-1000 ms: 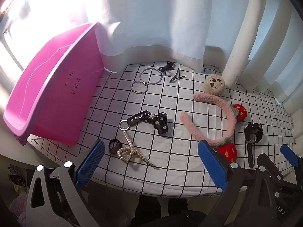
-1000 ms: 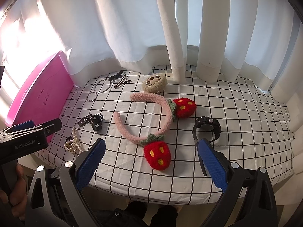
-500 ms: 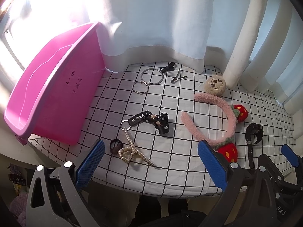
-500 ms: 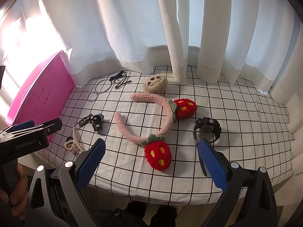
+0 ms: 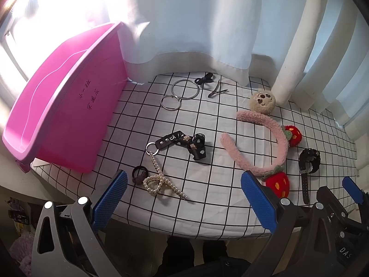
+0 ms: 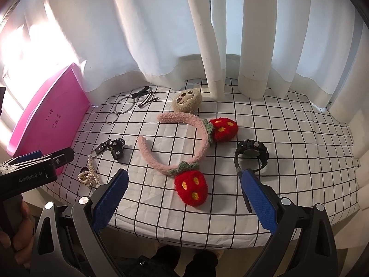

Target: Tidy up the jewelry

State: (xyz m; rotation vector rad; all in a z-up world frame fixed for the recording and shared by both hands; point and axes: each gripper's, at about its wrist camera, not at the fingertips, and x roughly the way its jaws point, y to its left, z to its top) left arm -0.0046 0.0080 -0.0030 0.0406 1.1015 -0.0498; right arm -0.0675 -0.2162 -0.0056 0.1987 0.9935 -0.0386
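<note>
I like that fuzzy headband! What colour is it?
The headband is pink, with red strawberries; it shows best in the right wrist view.

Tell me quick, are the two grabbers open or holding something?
Left gripper: open, holding nothing.
Right gripper: open, holding nothing.

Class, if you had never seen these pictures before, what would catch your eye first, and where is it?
Probably the pink headband with red strawberries, mid-table on the checked cloth. Next, the big pink tub tilted at the table's left end, by the white curtain.
</note>
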